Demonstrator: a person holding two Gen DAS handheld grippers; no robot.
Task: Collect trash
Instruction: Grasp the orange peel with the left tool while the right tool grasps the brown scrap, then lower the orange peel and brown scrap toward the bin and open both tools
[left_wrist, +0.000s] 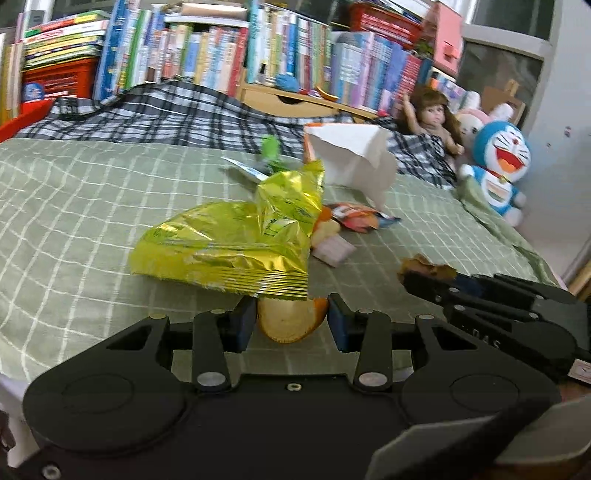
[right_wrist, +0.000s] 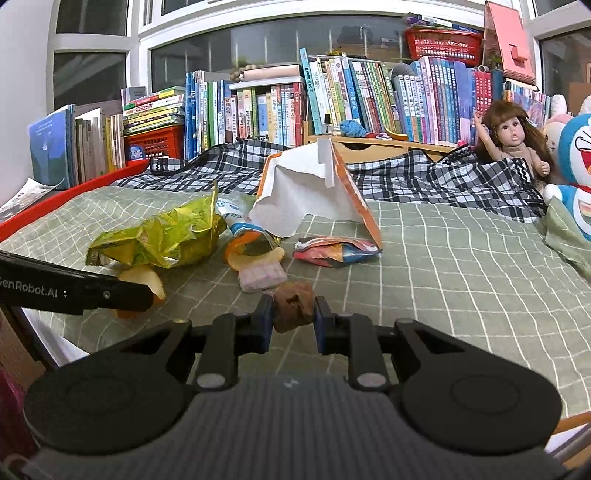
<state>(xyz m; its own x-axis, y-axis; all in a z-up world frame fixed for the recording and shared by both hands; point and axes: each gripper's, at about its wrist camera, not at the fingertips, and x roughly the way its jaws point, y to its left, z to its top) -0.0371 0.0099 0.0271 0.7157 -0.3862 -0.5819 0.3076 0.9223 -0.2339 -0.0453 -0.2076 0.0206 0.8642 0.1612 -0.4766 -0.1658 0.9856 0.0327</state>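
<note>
**Both grippers loaded, the rest of the litter on the bed**

Far left, a red tray edge runs along the green checked bedspread. Next comes the crumpled yellow-green foil bag, lying on the spread. Just below its sealed end sits the left gripper, its blue pads closed on a piece of orange peel; the peel fills the gap between the pads, pale inside face towards the camera (from the other gripper's camera, the peel shows curling out past the black fingertip). The foil bag's edge overhangs the peel in the left wrist view; whether the two touch I cannot tell.

Towards the middle of the bed lies more rubbish: another curl of orange peel, a small pale pink wrapper just in front of it, and a flattened red and blue snack packet to their right. Behind them stands a torn white and orange paper bag, tented open.

The right gripper has its pads pinching a crumpled brown scrap, which sits squarely between them, near the fingertips, above the spread.

Further right, against the black-and-white plaid blanket, sit a doll and a blue cat plush toy. Shelves of books line the back.
</note>
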